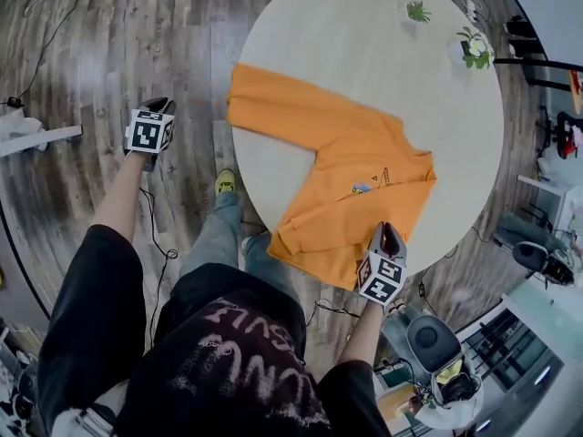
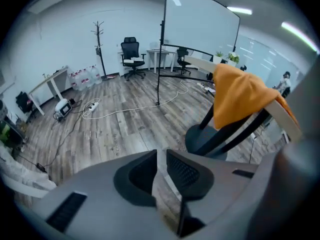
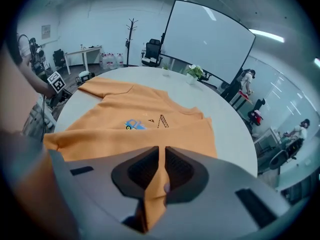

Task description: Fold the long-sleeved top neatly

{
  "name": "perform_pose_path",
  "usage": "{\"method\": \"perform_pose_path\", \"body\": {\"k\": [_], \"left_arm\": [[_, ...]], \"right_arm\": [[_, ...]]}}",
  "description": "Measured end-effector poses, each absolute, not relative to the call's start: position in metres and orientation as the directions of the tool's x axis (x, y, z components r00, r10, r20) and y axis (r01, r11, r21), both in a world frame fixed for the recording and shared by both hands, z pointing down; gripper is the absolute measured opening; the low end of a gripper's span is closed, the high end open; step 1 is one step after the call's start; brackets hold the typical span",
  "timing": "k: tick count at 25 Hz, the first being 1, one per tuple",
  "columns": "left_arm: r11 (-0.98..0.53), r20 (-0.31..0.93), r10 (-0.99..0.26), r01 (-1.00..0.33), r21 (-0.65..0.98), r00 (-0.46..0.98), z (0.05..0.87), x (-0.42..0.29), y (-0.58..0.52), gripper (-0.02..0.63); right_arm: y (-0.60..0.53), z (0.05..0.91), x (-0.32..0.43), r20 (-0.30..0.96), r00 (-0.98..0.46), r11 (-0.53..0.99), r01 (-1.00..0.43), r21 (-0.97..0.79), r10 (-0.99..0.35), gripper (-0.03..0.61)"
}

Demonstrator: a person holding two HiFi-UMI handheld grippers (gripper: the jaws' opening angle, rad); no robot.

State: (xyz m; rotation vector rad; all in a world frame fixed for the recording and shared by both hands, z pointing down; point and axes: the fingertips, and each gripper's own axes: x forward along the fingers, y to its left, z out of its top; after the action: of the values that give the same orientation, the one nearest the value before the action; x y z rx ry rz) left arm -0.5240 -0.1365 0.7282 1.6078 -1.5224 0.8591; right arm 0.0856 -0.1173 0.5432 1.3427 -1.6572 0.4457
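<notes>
Pinching the near edge of the orange top (image 3: 125, 114), your right gripper (image 3: 161, 166) has its jaws closed tight on a fold of the cloth. In the head view that gripper (image 1: 390, 237) sits at the side of the round table (image 1: 364, 35) that is nearest you.

Your left gripper (image 2: 161, 171) has its jaws only a little way apart. Nothing is between them, and you can see the wooden floor (image 2: 125, 129) through the gap. It (image 1: 157, 107) hangs out over the floor (image 1: 109, 62), well away from the table's left side.

The top (image 1: 355, 167) lies flat on the near part of the table. Its long line runs from the far left down to the near right. One sleeve (image 1: 273, 107) is stretched out to the left, and its end (image 2: 237, 96) hangs over the table's edge. The other sleeve is folded across the body, just under the little picture (image 1: 369, 182). The neck hole points toward the table's right side.

Two small plants (image 1: 417, 12) (image 1: 474, 51) stand at the far right, well apart from the top.
</notes>
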Motion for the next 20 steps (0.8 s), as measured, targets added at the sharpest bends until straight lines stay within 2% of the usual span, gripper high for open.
{"method": "perform_pose_path", "body": {"k": [2,5,10,14,18,20], "left_arm": [[0.084,0.840,-0.526,-0.976,0.202,0.129,0.736,-0.531,-0.137,0.071],[0.240,0.749,-0.604,-0.835,0.496,0.271,0.746,-0.523,-0.144,0.083],[0.215,0.558,-0.686,-0.602,0.769,0.468,0.756,-0.478,-0.153,0.195],[0.232,0.426,-0.763,-0.409,0.883,0.487,0.757,-0.467,-0.158,0.261],[0.203,0.375,-0.768,-0.357,0.912,0.520,0.753,-0.469,-0.164,0.278],[0.154,0.319,-0.753,-0.318,0.936,0.575,0.744,-0.459,-0.169,0.325]], "right_arm": [[-0.123,0.541,0.073,0.829,0.025,0.353,-0.897,0.265,-0.559,0.046],[-0.127,0.542,0.054,0.840,0.027,0.388,-0.879,0.278,-0.542,0.044],[-0.132,0.555,0.022,0.860,0.028,0.438,-0.852,0.287,-0.510,0.046],[-0.142,0.559,0.010,0.869,0.030,0.471,-0.831,0.296,-0.493,0.046],[-0.149,0.560,0.006,0.870,0.029,0.487,-0.820,0.303,-0.492,0.044],[-0.150,0.561,0.005,0.871,0.025,0.496,-0.814,0.302,-0.490,0.046]]}}
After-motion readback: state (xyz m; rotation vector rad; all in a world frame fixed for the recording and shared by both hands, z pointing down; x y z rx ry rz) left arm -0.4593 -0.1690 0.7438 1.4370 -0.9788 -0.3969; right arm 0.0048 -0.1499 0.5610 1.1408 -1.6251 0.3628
